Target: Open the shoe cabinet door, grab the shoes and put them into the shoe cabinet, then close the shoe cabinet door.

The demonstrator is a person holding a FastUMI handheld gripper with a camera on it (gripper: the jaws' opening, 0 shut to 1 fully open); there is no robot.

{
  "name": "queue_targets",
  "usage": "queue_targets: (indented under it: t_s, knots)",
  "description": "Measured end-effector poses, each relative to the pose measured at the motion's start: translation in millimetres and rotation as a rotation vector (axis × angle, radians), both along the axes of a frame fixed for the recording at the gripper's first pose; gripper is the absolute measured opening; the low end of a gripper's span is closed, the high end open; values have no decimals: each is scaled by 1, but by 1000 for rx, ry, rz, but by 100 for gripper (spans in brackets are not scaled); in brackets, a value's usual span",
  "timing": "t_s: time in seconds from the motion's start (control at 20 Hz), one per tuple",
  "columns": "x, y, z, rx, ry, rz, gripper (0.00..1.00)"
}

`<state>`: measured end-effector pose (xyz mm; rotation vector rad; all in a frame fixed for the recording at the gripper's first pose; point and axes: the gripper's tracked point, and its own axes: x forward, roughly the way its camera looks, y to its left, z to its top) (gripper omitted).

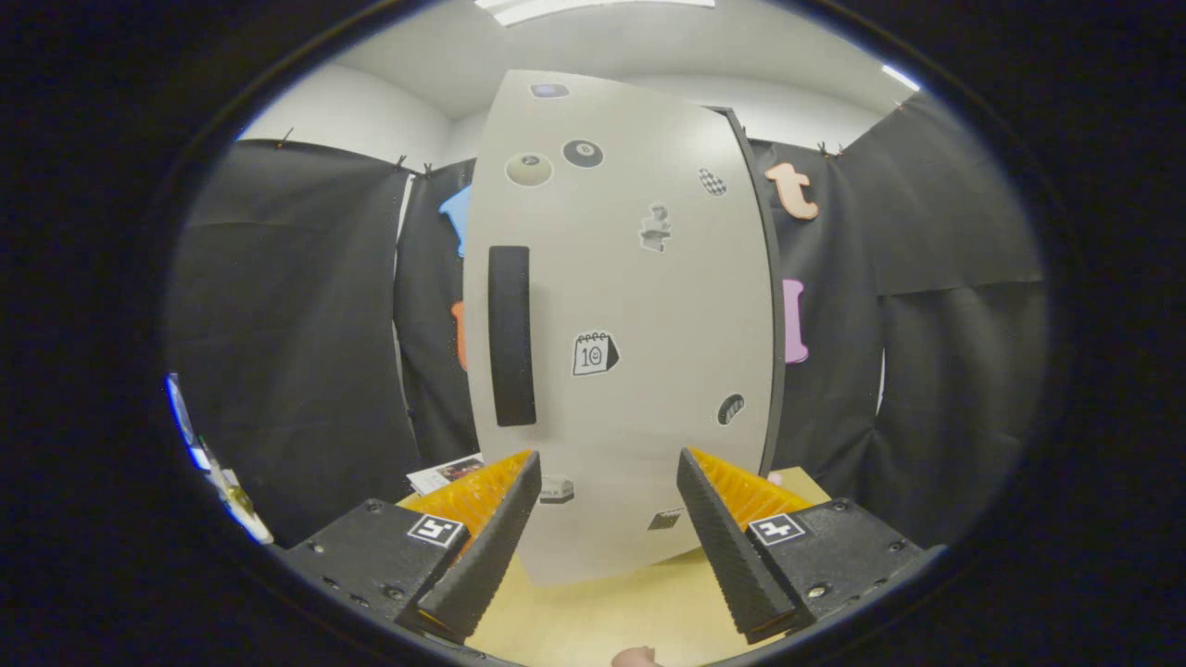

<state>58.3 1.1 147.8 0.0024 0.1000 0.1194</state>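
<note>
The shoe cabinet door (639, 306) is a tall pale grey panel with several stickers, standing straight ahead of my fingers. A long black vertical handle (511, 335) sits near its left edge, above and just beyond my left finger. The door's dark right edge (767, 306) shows. My gripper (607, 505) is open, its fingers spread wide with nothing between them but the door's lower part beyond. I cannot tell whether the door is fully closed.
The cabinet stands on a light wooden table (602, 611). A printed paper (447, 472) lies on the table left of the cabinet. A fingertip (636, 657) shows low between my fingers. Black cloth walls surround the cabinet on both sides.
</note>
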Motion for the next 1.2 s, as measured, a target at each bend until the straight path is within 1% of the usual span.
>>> queue_targets:
  t_s: [0.15, 0.55, 0.65, 0.75, 0.9, 1.0, 1.2]
  knots:
    - [-14, -1, -2, 26, 2, 5, 97]
    - [-70, -5, -7, 86, -9, -33, 97]
    - [-85, -4, -4, 66, -22, -23, 97]
    - [-103, -8, -5, 31, -33, -31, 97]
    - [-123, -21, -12, -8, -29, -85, 97]
    - [-131, -22, -12, -19, -44, -98, 97]
    - [-139, -25, -13, -52, -62, -95, 96]
